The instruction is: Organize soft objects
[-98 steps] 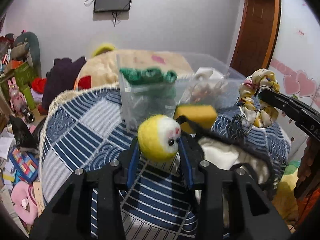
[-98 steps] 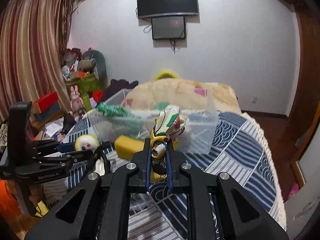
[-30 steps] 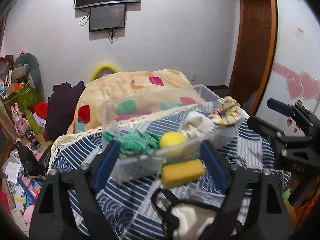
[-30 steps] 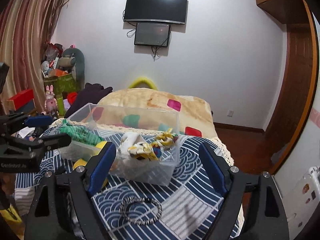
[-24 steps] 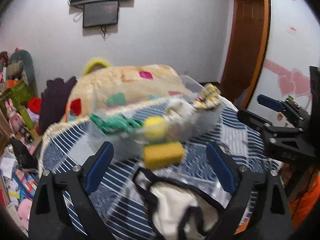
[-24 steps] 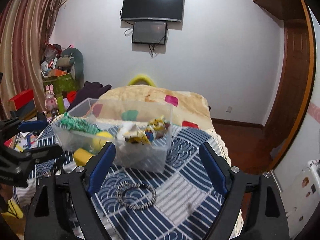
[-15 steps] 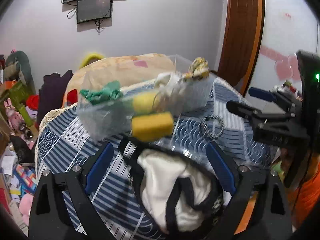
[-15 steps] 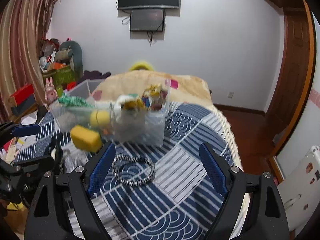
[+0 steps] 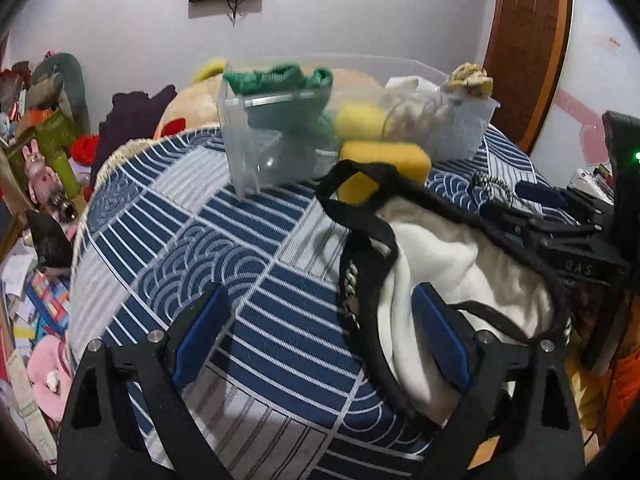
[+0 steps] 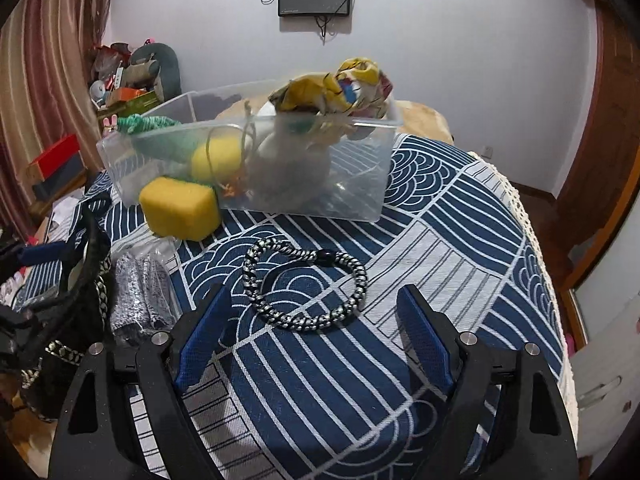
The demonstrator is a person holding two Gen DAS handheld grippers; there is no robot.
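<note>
A clear plastic bin point(image 10: 360, 168) stands on the blue patterned cloth and holds a green knit piece point(image 10: 160, 124), a yellow felt ball point(image 10: 218, 162), a white soft item point(image 10: 296, 152) and a floral scrunchie point(image 10: 340, 88) on top. A yellow sponge point(image 10: 180, 208) lies outside, against the bin's front. A black-and-white braided loop point(image 10: 308, 280) lies just ahead of my open, empty right gripper point(image 10: 312, 336). My left gripper point(image 9: 320, 332) is open and empty over the cloth, with a white bag with black straps point(image 9: 440, 256) by its right finger.
A grey glittery pouch point(image 10: 140, 292) lies left of the loop. The table's edge drops to a cluttered floor with toys point(image 9: 40, 176) on the left. A wooden door point(image 9: 524, 48) stands at the right. The right gripper's body point(image 9: 580, 240) is close beside the bag.
Both grippers let go of the yellow ball and the scrunchie, which now sit in the bin. Both have since pulled back and dropped lower toward the cloth, jaws wide open.
</note>
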